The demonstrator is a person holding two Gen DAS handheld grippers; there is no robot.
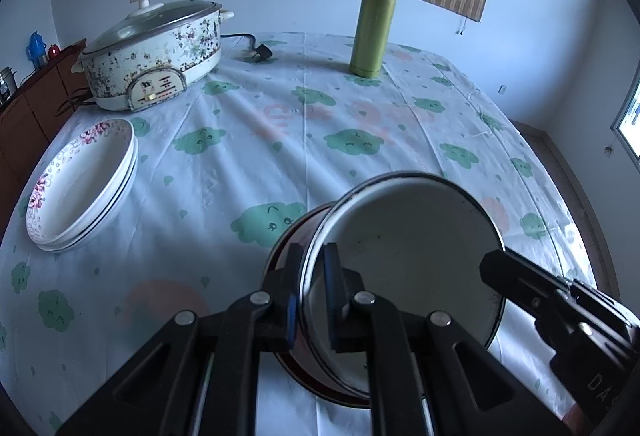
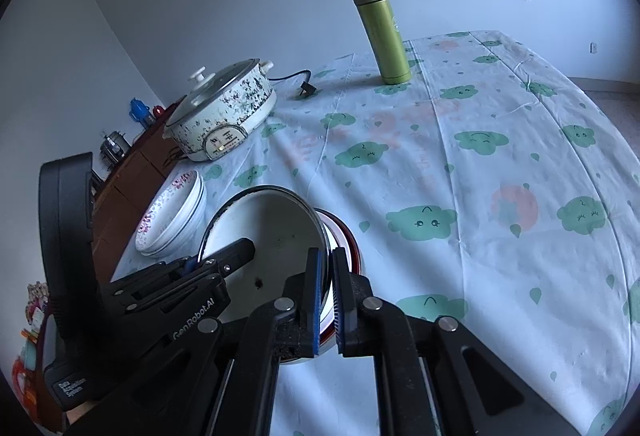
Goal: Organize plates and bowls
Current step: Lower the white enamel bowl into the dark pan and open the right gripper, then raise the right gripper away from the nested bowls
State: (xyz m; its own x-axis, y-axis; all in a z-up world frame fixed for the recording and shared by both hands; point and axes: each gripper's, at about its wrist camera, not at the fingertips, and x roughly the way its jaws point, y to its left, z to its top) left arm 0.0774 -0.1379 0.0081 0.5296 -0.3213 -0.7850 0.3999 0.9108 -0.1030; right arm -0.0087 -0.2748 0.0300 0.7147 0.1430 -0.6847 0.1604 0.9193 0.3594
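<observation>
Bowl gripped from both sides

Both my tools pinch the rim of the white enamel bowl with a dark metal rim (image 1: pixel 408 260): left tool (image 1: pixel 312 300) on one edge, right tool (image 2: pixel 327 300) on the opposite one. It tilts over a red-sided bowl (image 2: pixel 347 248) on the cloud-print worktop (image 1: pixel 360 123). Three stacked white floral plates (image 1: pixel 80 183) sit well apart, near the speckled electric cooker (image 1: pixel 156 55) and green flask (image 1: pixel 372 31).
</observation>
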